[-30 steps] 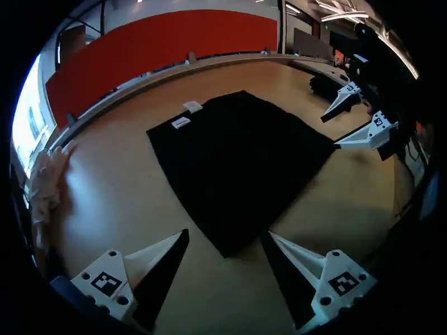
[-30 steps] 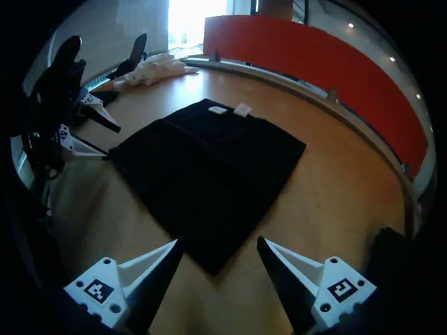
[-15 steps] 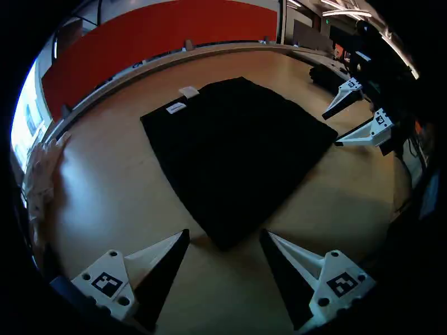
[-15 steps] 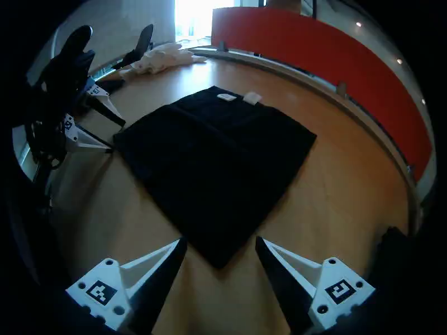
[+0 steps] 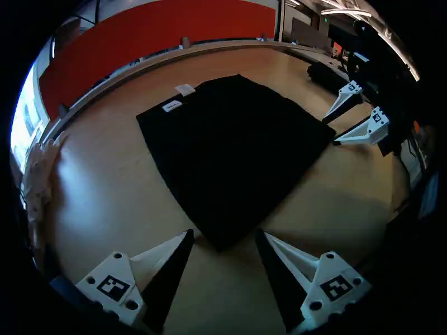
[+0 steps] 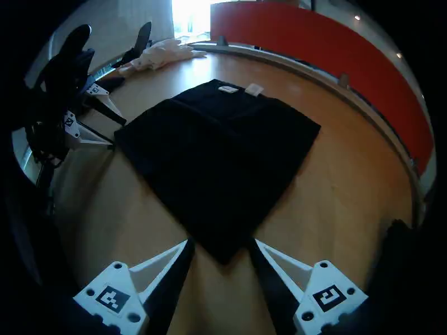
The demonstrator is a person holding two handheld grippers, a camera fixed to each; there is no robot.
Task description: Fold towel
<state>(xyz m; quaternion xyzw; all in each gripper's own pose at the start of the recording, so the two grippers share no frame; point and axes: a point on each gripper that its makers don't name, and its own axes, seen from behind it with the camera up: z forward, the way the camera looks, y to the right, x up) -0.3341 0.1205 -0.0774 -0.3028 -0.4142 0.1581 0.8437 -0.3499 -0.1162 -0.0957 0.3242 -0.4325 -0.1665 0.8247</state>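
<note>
The black towel [image 5: 234, 151] lies flat on the wooden surface [image 5: 112, 184], spread like a diamond. Two small white labels [image 5: 172, 106] sit at its far edge, toward 11 o'clock in the left gripper view.

The left gripper [image 5: 223, 231] hovers low at 6 o'clock of that view. Its fingers are spread wide and hold nothing, and the nearest towel corner pokes in between them. The right gripper [image 6: 220, 241] does the same at the neighbouring corner, wide apart and empty, with the cloth tip between its fingers. From the left gripper view it sits at about 3 o'clock, just at the towel's edge. I can't tell whether either pair of fingertips touches the wood.

The towel looks soft, limp and light, with no stiffness to keep its shape once lifted. It seems to be doubled already, so a pinch at the very corner probably has to take in every layer or the lower one will peel away and sag. Each corner tip looks like the place to take hold, a little way in from the edge. The wood looks smooth, so the cloth may slide rather than bunch if it is nudged sideways. Lifting one corner ahead of the other would likely skew the fold.

A heap of pale cloth [image 6: 162, 53] lies well apart, at 11 o'clock in the right gripper view.
</note>
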